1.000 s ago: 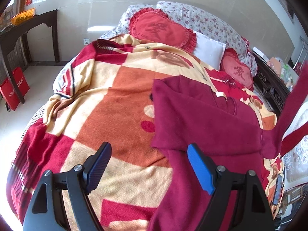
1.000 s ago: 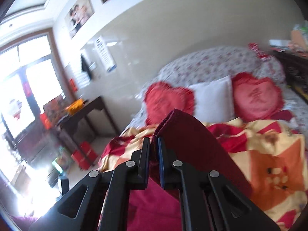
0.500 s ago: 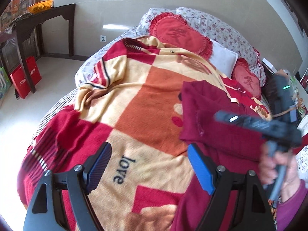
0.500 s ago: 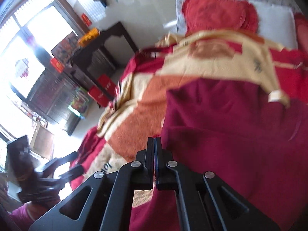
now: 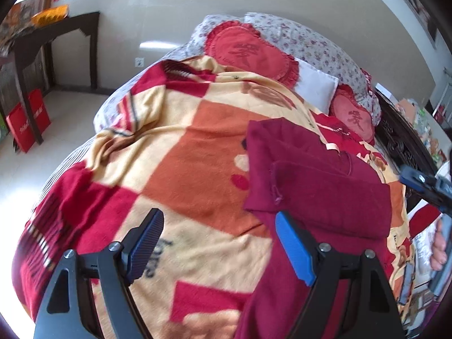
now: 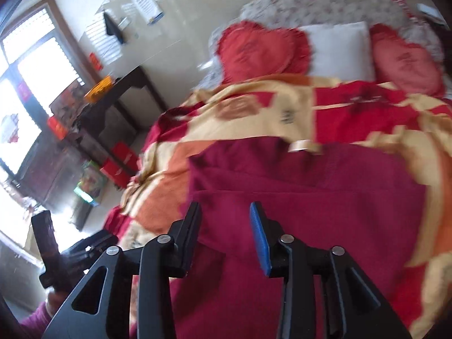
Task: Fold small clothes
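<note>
A dark red garment point(image 5: 325, 186) lies on the bed's patterned blanket point(image 5: 183, 155), with one part folded across its body. My left gripper point(image 5: 219, 220) hovers open over the blanket just left of the garment's near edge, nothing between its fingers. Seen from the right wrist, my right gripper point(image 6: 225, 209) hangs low over the garment point(image 6: 310, 186). Its jaws are opening, and the cloth lies beneath them rather than between the pads. In the left wrist view the right gripper point(image 5: 423, 183) shows at the far right edge, held by a hand point(image 5: 439, 251).
Two red heart cushions point(image 5: 248, 50) and a white pillow point(image 5: 316, 87) lie at the head of the bed. A dark wooden side table point(image 5: 56, 28) and red bags point(image 5: 28, 118) stand on the floor to the left. A cluttered dark cabinet point(image 5: 409, 141) runs along the right side.
My right gripper came down from holding the sleeve aloft, laid it across the garment, and its jaws parted. The left gripper stayed open and shifted slightly.
</note>
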